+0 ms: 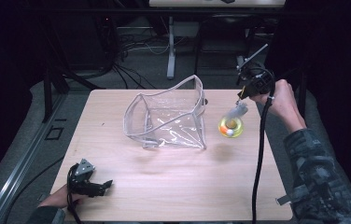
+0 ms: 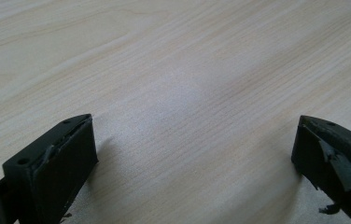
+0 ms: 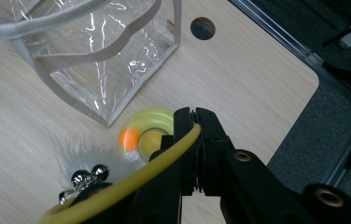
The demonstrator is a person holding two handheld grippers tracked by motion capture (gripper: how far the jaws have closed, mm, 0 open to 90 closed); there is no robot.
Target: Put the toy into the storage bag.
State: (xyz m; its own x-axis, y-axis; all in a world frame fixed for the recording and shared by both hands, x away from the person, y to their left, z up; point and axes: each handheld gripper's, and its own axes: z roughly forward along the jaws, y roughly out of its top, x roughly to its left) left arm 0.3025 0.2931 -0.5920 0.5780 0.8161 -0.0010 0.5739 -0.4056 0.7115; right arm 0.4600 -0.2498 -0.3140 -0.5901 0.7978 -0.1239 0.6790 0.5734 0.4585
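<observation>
Evidently we had our right gripper (image 3: 194, 140) clamped on the yellow toy (image 1: 230, 126), lifted just beside the clear bag (image 1: 166, 119); next it needed carrying over the bag's open mouth. Our left gripper (image 1: 100, 186) rested open, well apart.

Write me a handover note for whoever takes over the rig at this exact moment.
Right tool: shut on the yellow cat toy, gripping its springy yellow stem, held just right of the clear bag.
Left tool: open, holding nothing, low over the table's near-left corner.
Clear bag: at mid-table, mouth open.
Done: toy picked up.
Left, probably: move the toy over the bag's mouth, drop it in; the left tool may need to steady the bag.
</observation>
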